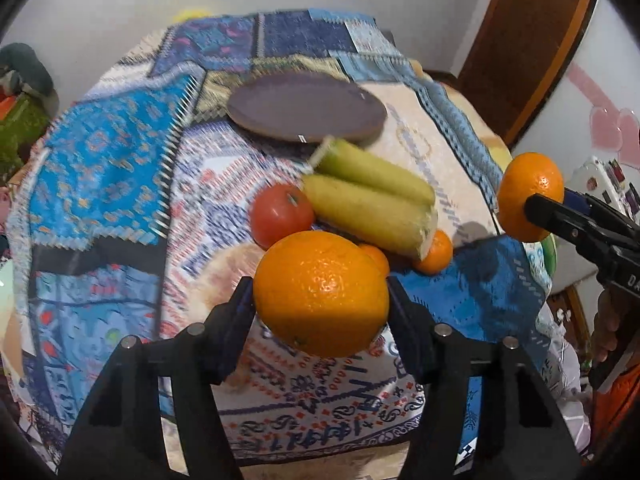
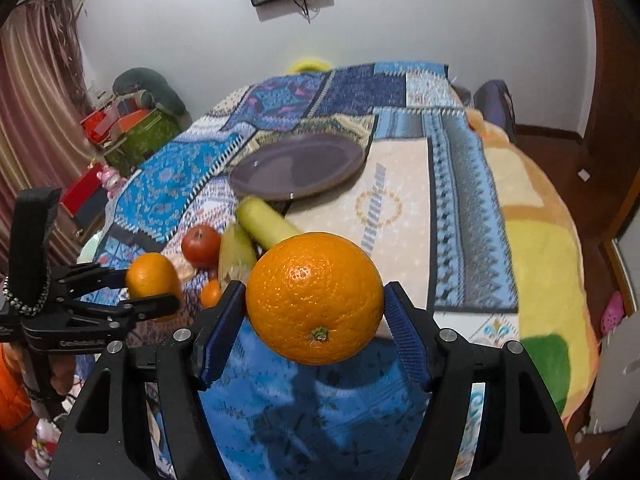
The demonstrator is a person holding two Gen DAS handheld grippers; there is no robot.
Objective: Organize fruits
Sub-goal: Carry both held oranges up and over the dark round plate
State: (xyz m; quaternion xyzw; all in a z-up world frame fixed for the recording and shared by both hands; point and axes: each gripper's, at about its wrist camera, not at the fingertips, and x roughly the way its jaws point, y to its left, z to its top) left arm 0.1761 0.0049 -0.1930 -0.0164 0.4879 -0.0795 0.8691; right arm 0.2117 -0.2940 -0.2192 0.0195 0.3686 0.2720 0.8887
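My left gripper (image 1: 320,300) is shut on an orange (image 1: 320,292) and holds it above the patterned cloth. My right gripper (image 2: 314,304) is shut on a second orange (image 2: 315,298), also in the air; that orange shows at the right of the left wrist view (image 1: 528,194). The left gripper with its orange (image 2: 152,276) shows at the left of the right wrist view. On the cloth lie a red tomato (image 1: 282,216), two corn cobs in husk (image 1: 368,204) and two small tangerines (image 1: 436,254). A dark oval plate (image 1: 306,110) lies beyond them, with nothing on it.
The table is covered by a blue patchwork cloth (image 1: 100,160). A yellow blanket (image 2: 536,248) hangs on the right side. Boxes and a chair (image 2: 136,120) stand at the far left by the curtain. A wooden door (image 1: 532,40) is at the far right.
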